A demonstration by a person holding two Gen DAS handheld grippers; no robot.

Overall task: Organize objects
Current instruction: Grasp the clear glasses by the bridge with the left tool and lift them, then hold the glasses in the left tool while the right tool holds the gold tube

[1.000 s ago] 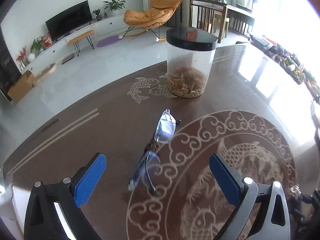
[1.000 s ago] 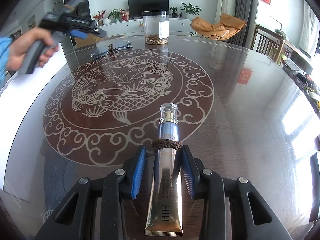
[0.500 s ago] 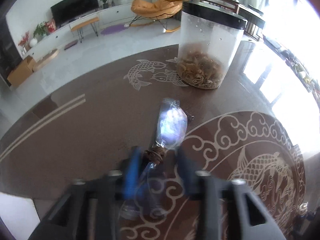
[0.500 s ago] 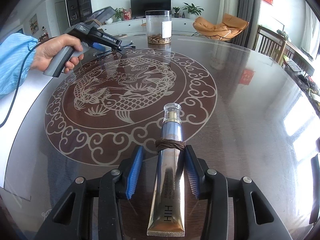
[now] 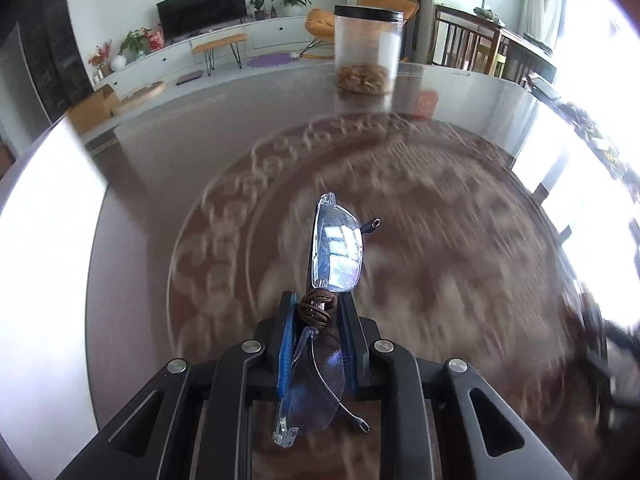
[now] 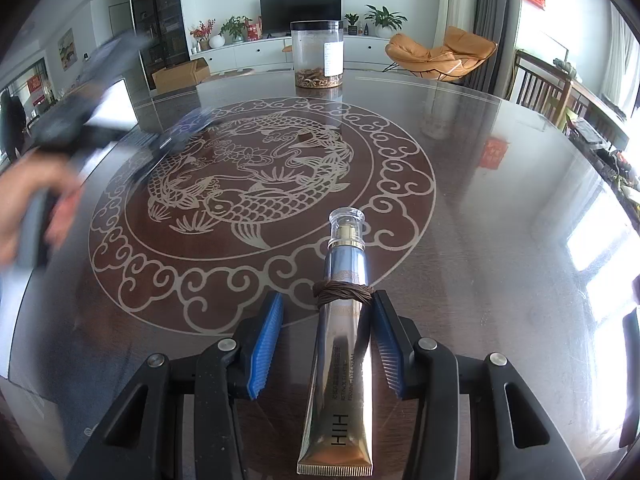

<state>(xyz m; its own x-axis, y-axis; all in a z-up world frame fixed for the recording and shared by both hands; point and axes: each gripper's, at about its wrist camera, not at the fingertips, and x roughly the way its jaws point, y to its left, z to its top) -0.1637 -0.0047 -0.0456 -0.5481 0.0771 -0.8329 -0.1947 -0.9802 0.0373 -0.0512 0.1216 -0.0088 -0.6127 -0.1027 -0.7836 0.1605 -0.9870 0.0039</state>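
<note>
Glossy dark tabletop point(image 6: 500, 240); shiny metallic tube point(image 6: 340, 380) bound with brown cord; clear plastic glasses point(image 5: 336, 252); transparent jar point(image 6: 317, 54).

Left gripper point(image 5: 318, 314) now clamped on the glasses point(image 5: 336, 248) at the cord-wrapped bridge, where a second ago its pads stood wide apart on either side of them on the table point(image 5: 460, 240). Glasses lifted off the tabletop and carried away from the jar point(image 5: 367, 48), which now sits farther off. Right gripper point(image 6: 326, 320) jaws just opened further, left pad now clear of the tube point(image 6: 342, 344).
</note>
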